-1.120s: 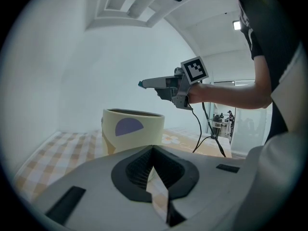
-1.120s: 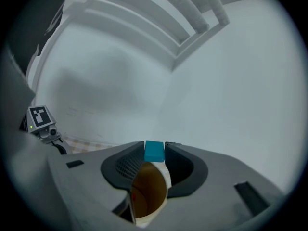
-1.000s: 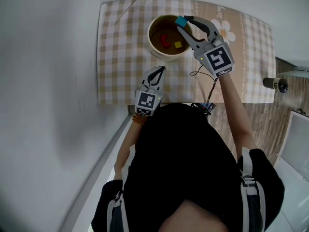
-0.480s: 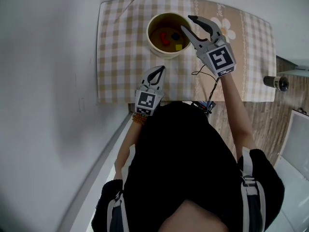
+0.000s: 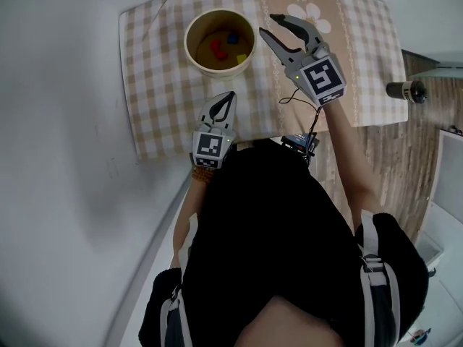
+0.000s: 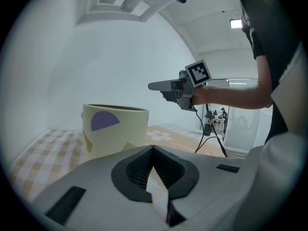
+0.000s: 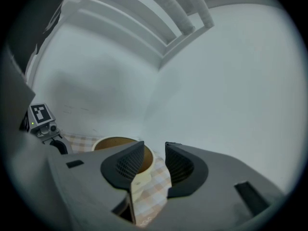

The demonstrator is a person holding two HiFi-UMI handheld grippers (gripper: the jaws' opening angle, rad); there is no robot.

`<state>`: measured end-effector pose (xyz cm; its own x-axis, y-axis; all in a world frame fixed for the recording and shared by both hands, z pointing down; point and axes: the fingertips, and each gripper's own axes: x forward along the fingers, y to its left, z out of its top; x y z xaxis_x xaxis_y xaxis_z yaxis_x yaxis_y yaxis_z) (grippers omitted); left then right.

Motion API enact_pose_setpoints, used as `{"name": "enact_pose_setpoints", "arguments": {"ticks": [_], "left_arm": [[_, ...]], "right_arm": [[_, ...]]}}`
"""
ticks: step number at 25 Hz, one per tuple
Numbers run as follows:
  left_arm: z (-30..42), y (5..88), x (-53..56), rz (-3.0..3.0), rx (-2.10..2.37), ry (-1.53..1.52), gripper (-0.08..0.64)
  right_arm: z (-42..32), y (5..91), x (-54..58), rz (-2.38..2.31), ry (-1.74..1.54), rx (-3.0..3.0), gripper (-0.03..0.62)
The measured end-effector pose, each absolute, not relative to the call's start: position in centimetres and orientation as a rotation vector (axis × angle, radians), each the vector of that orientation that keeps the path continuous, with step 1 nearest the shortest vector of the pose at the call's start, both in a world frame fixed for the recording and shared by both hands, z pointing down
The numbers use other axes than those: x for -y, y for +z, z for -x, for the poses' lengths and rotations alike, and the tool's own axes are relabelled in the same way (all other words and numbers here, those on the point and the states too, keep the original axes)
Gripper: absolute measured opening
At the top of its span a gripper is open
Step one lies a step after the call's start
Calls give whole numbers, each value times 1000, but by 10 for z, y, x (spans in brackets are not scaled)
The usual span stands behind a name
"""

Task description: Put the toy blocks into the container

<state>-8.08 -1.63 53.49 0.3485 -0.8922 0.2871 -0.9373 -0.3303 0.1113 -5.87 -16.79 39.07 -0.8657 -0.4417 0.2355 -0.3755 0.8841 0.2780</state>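
Blue blk (image 5: 232, 39) now in container (image 5: 217, 71), checked cloth (image 5: 159, 85) nr wall (image 5: 65, 85).

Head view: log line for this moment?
left gripper: shut, empty | right gripper: open, empty, beside container | blocks: inside container

Left gripper (image 5: 231, 95) sits by the tabletop's (image 5: 159, 121) near edge, jaws closed tip to tip, apparently with nothing between them. Right gripper (image 5: 268, 24), on an outstretched forearm (image 5: 341, 147), reaches toward the far edge, jaws apart and empty.
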Motion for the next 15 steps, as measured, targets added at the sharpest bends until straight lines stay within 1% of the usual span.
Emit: {"name": "enact_pose_setpoints", "arguments": {"ticks": [7, 9, 14, 15], "left_arm": [[40, 540, 23, -2419, 1541, 298, 6], [28, 541, 25, -2431, 1515, 310, 6], [3, 542, 30, -2447, 1472, 330, 6], [-2, 543, 31, -2450, 1468, 333, 6]], "right_arm": [[-3, 415, 166, -702, -204, 2727, 144], [-23, 423, 167, -728, -170, 2716, 118], [-67, 448, 161, -784, -70, 2689, 118], [-75, 455, 159, -793, -45, 2686, 108]]}}
